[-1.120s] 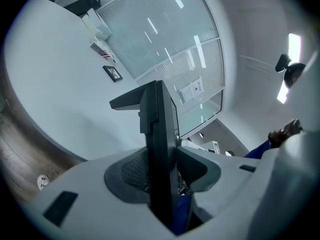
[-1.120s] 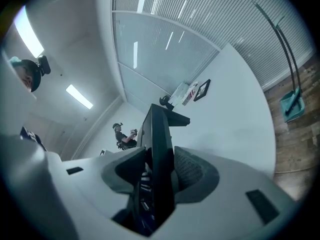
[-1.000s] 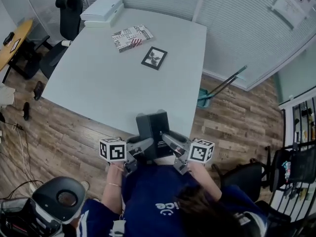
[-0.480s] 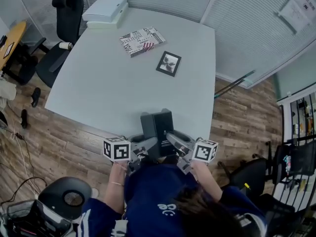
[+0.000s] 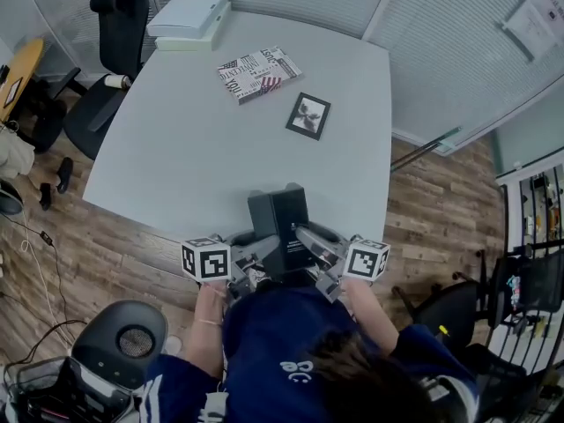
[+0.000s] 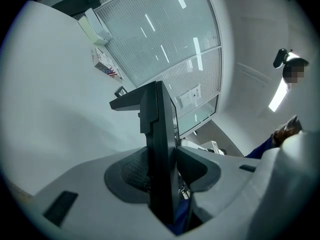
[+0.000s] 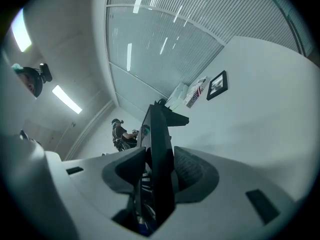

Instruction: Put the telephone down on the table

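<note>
Telephone (image 5: 280,223) clamped by left gripper (image 5: 253,260) & right gripper (image 5: 310,243), one per side, at near edge of table (image 5: 203,157).

Bright even overhead light, soft shadows, strong fisheye bending at gripper view edges

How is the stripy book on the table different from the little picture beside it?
The book is bigger than the picture frame. The book has a pale cover with print and red stripes; the picture frame has a dark border round a grey photo. The book lies farther from the telephone, the picture frame nearer. Both lie flat on the table, askew.
</note>
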`<state>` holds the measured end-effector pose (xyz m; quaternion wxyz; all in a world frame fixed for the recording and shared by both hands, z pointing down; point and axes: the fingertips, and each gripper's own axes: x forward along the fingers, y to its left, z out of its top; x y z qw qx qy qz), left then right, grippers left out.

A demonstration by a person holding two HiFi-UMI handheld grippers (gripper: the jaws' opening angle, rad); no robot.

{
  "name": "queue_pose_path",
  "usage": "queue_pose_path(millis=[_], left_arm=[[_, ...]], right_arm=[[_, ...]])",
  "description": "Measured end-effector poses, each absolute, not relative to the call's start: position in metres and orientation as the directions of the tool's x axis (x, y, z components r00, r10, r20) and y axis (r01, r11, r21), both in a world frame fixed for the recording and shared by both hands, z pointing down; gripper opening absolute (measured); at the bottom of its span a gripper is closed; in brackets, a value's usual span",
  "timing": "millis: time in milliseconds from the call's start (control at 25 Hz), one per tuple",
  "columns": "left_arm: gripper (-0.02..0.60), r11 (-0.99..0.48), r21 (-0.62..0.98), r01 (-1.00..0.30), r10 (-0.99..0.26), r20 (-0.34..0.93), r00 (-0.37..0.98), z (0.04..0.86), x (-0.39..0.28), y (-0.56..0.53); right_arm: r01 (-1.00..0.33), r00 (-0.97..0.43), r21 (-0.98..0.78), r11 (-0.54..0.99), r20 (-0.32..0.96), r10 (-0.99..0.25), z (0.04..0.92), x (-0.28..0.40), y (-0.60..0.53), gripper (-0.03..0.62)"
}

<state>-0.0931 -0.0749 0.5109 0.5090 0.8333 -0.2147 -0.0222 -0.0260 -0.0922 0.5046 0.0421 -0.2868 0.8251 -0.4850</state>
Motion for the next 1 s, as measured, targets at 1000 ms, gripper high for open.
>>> queue_pose_path(millis=[1000], left_arm=[[0.173,-0.367,0.849,-0.379,-0.431,0.205,0.879,0.508,-0.126,-0.2]], right_arm=[[-0.413,-0.853,-0.82,0.396,0.195,-0.485,0.502,-0.059,-0.221,0.186]])
